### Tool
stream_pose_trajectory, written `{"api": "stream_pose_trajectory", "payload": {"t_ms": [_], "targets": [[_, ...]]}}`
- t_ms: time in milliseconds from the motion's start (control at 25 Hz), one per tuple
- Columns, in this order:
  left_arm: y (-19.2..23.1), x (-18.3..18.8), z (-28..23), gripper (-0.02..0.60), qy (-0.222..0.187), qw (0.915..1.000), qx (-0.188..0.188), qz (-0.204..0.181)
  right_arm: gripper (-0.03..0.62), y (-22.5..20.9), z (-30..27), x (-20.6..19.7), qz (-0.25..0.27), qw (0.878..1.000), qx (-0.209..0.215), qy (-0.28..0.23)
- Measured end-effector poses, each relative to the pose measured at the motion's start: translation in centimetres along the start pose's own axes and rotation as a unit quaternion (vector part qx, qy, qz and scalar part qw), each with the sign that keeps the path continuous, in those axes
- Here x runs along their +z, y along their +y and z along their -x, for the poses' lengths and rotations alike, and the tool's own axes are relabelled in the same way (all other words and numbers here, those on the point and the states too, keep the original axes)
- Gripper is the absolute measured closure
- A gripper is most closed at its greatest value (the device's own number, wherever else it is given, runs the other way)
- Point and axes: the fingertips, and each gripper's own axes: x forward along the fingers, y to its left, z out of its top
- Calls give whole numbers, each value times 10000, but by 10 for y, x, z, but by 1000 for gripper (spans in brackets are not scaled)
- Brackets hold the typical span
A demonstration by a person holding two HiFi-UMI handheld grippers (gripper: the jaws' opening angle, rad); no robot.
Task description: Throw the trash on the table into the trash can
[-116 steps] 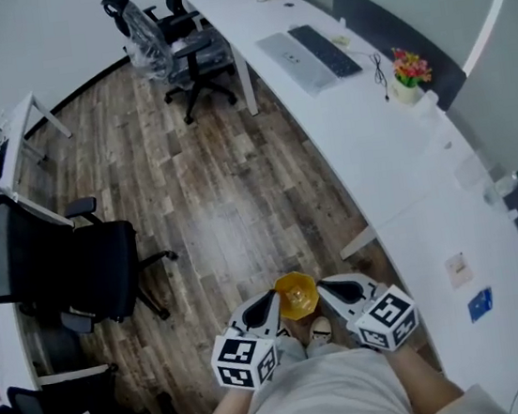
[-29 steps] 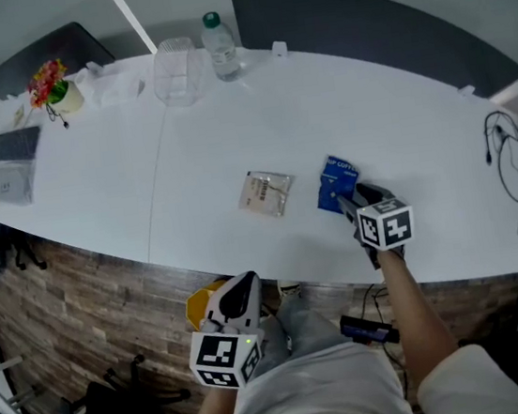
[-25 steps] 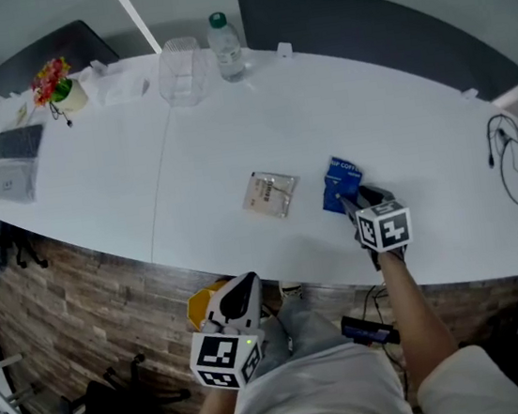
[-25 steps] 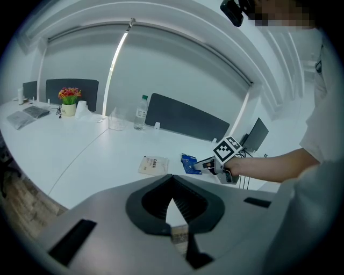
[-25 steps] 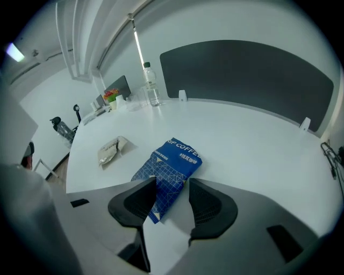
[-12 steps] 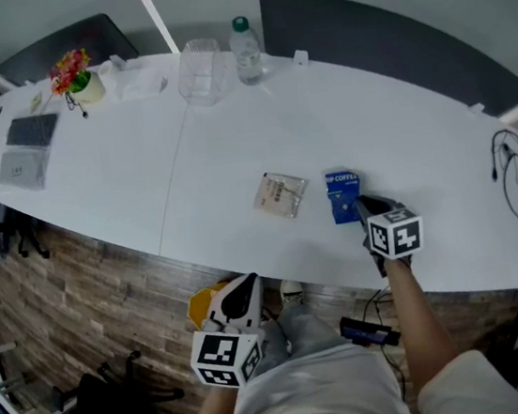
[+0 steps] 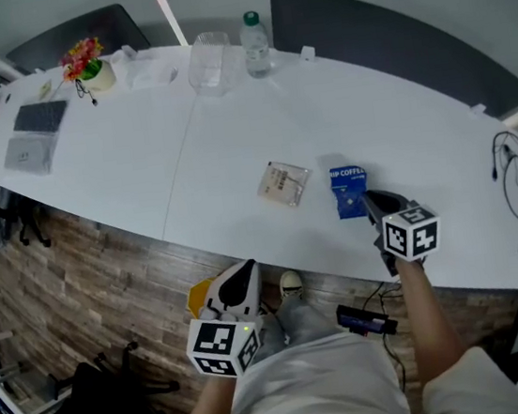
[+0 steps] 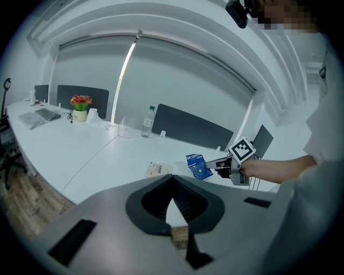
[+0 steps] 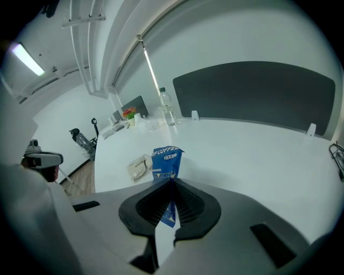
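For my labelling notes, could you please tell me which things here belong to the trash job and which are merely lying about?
Job: blue coffee packet, gripped in the right claw; beige wrapper; yellow trash can.
Lying about: water bottle; clear container; flower pot.

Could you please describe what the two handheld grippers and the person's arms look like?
The left gripper and right gripper are pale grey with dark tapered jaws; each carries a white cube printed with black square markers. The person wears a pale short-sleeved top.
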Motion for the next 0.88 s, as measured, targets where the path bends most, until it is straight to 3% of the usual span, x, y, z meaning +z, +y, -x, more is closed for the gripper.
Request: {"api": "stream_pose_trajectory", "payload": {"t_ms": [240,520,880], "targets": [[8,-3,15,581,-127,9997,192,98,553,33,11,13,298,9987,405,-97],[41,-13,63,580,-461,9950,789,410,553,98,-5,15,771,9920,998,46],[87,-57,160,581,-748,9768,1775,933,553,232,-42,2,1622,9652,2013,404]]}}
